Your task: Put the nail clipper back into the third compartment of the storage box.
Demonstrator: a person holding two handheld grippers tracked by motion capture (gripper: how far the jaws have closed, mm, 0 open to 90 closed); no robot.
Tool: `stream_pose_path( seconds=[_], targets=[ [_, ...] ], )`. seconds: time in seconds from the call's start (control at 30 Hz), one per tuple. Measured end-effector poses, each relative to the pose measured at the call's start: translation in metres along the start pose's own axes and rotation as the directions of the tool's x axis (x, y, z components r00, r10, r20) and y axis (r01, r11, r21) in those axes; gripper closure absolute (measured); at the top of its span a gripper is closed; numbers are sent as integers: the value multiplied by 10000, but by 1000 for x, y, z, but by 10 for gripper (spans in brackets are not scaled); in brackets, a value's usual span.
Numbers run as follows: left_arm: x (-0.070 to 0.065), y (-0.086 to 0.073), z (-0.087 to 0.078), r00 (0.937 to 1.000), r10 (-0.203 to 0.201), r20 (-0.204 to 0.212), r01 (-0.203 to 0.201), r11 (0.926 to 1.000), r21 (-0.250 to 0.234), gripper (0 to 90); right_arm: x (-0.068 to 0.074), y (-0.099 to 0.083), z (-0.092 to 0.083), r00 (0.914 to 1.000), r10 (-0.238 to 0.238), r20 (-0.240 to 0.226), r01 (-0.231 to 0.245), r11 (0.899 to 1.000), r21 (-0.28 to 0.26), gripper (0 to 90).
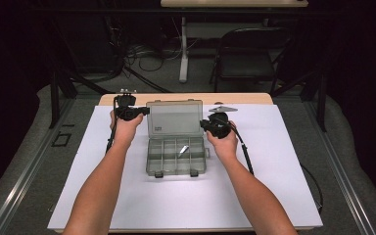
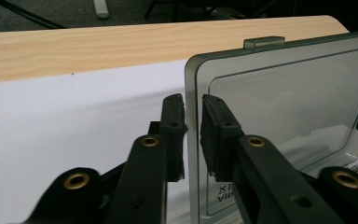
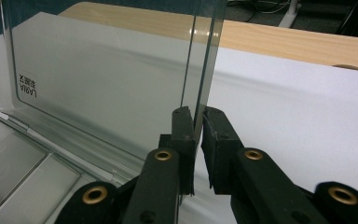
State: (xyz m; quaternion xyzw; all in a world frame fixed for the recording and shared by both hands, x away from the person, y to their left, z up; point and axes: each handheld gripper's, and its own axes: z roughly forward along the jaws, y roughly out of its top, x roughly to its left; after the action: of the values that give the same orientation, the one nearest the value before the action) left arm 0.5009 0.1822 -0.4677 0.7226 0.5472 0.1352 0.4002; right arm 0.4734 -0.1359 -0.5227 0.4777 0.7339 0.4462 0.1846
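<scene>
- The table (image 1: 127, 98) has a light wooden top, bare along its far edge.
- A white sheet (image 1: 186, 200) covers the rest of it, out to the near, left and right edges.
- An open grey plastic box (image 1: 176, 159) with compartments sits on the sheet, midway between left and right edges, towards the far edge.

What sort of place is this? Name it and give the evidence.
Probably a lab or recording workspace: a white-covered table under a dark frame, loose cables on the floor, and a folding chair by another desk behind.
</scene>
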Motion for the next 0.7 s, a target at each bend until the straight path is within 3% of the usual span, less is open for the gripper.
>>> stream_pose_path(
  seconds=[0.1, 0.4, 0.7],
  targets=[
    [-2, 0, -1, 9999, 65, -91, -65, 10000, -10, 839, 1, 0, 0, 10000, -66, 35, 66, 10000, -46, 839],
    [-4, 0, -5, 9997, 209, -158, -208, 9998, 21, 851, 2, -1, 0, 9999, -10, 124, 12, 9999, -122, 830],
    [-8, -2, -10, 9986, 436, -291, -438, 9990, -60, 853, 4, 0, -3, 9995, 153, 278, -151, 9999, -77, 621]
  ],
)
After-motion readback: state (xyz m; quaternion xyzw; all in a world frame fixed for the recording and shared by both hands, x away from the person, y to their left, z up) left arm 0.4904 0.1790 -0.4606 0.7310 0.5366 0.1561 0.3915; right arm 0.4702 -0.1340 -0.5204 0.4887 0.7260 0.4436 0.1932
